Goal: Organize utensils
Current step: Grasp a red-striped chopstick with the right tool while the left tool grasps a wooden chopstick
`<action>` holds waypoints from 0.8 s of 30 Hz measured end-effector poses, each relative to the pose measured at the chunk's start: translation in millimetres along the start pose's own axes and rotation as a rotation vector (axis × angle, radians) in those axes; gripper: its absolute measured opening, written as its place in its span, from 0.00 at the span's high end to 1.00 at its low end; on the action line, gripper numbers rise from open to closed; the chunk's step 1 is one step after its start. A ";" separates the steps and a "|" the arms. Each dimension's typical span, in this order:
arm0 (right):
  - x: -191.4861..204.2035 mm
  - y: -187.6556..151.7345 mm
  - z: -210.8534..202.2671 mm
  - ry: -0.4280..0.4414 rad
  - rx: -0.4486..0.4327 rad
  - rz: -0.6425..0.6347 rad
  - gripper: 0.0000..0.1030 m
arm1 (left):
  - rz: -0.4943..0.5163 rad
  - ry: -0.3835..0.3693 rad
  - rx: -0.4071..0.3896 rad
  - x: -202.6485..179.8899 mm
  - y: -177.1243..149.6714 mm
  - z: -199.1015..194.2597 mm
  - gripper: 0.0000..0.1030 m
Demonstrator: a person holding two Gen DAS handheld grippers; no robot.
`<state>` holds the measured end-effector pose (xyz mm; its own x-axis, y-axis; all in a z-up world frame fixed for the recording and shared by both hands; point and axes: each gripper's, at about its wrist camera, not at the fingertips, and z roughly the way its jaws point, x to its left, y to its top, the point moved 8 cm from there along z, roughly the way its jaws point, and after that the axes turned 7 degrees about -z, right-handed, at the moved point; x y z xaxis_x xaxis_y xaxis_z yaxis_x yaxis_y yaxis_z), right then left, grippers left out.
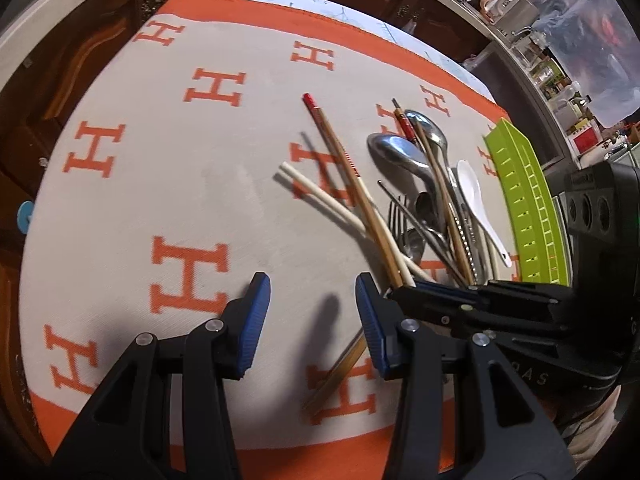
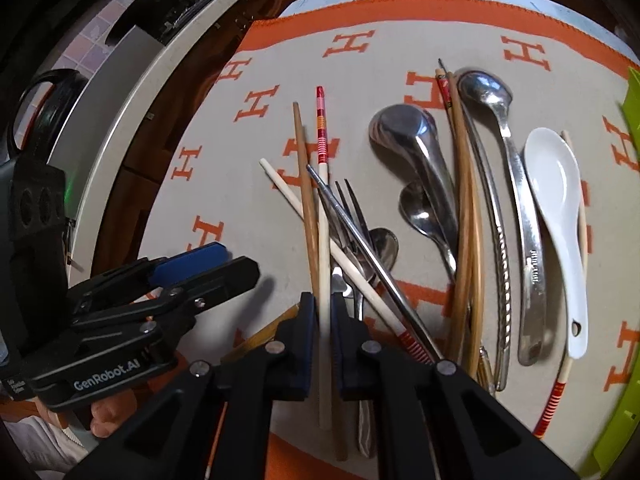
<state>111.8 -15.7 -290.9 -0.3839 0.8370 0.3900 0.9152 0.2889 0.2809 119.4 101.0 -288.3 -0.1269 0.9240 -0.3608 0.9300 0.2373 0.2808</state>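
Observation:
My right gripper is shut on two chopsticks: a white chopstick with a red patterned end and a plain brown chopstick. Both rise out of a loose pile on the orange-and-grey cloth. The pile holds steel spoons, a fork, a metal chopstick, bamboo chopsticks and a white ceramic spoon. My left gripper hovers open over bare cloth, left of the pile, with the right gripper just beside its right finger.
A lime-green slotted tray lies along the cloth's right edge. One golden chopstick lies alone on the cloth under my left gripper. Dark wooden cabinets surround the table, with a cluttered counter beyond.

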 end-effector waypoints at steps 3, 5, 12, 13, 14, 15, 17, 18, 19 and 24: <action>3.5 0.6 -8.2 -0.001 -0.033 -0.022 0.94 | -0.005 -0.033 0.020 -7.2 3.1 5.8 0.60; 5.1 1.5 -11.5 -0.005 -0.047 -0.037 0.94 | -0.013 -0.051 0.031 -11.8 4.5 9.3 0.60; 2.6 -6.3 -16.3 -0.009 -0.052 -0.061 0.94 | -0.043 -0.112 0.069 -28.4 13.4 23.4 0.60; 3.8 -7.3 -16.5 -0.003 -0.049 -0.074 0.94 | -0.046 -0.117 0.076 -30.2 14.1 25.5 0.60; 4.9 -8.9 -15.4 0.007 -0.040 -0.084 0.94 | -0.049 -0.121 0.079 -31.8 14.6 27.2 0.60; 4.7 -9.6 -14.0 0.019 -0.035 -0.078 0.94 | -0.050 -0.121 0.079 -32.1 14.6 27.9 0.60; 2.1 -11.6 -8.8 0.036 -0.014 -0.059 0.93 | -0.051 -0.117 0.084 -34.3 14.7 31.3 0.60; 1.0 -12.9 -7.1 0.039 -0.008 -0.052 0.93 | -0.054 -0.116 0.087 -34.6 14.1 32.3 0.60; -0.5 -14.0 -5.3 0.042 -0.001 -0.043 0.93 | -0.056 -0.117 0.088 -33.2 13.2 32.0 0.60; -2.2 -16.3 -4.5 0.059 0.000 -0.020 0.92 | -0.070 -0.113 0.087 -28.3 10.7 30.8 0.60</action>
<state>97.1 -24.3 -292.4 -0.4088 0.8023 0.4349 0.9072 0.3057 0.2889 143.5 68.1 -302.4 -0.1576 0.8654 -0.4757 0.9472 0.2687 0.1749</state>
